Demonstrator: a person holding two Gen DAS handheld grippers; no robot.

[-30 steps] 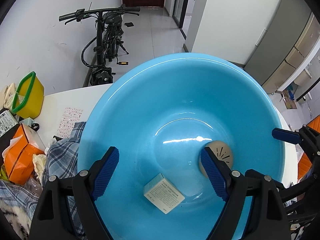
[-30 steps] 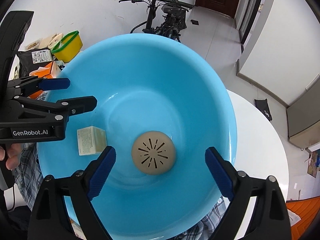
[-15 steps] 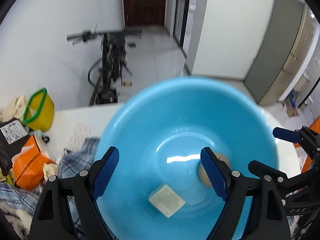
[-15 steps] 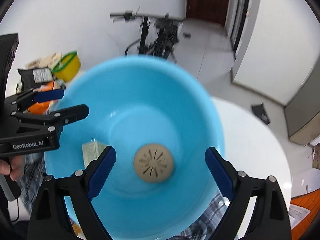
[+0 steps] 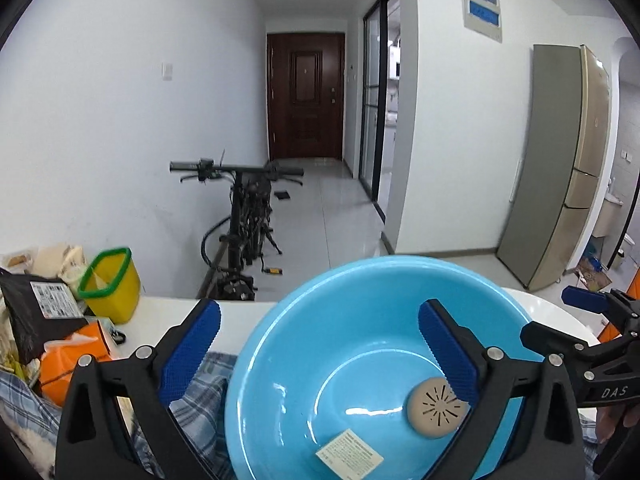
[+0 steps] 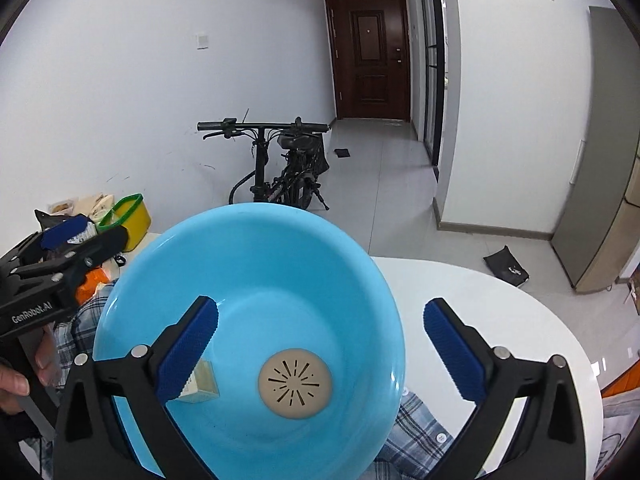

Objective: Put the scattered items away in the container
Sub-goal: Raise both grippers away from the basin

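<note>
A big blue basin [image 5: 360,312] [image 6: 224,248] stands on a plaid cloth on the white table. Inside lie a tan round vented disc [image 5: 436,408] [image 6: 295,383] and a small pale box [image 5: 349,458] [image 6: 200,384]. My left gripper [image 5: 318,354] is open and empty, raised over the basin's near left side. My right gripper [image 6: 320,348] is open and empty, raised over the basin's near right side. Each gripper shows at the edge of the other's view.
A yellow bin with a green rim [image 5: 110,284] [image 6: 128,216], an orange tissue pack [image 5: 76,356] and a black bag [image 5: 40,312] crowd the table's left. The plaid cloth [image 5: 208,376] [image 6: 416,424] lies under the basin. A bicycle [image 5: 244,216] stands beyond the table.
Both grippers have lifted and tilted up away from the basin, which now sits lower and smaller in both views. Box and disc stay in the basin.
</note>
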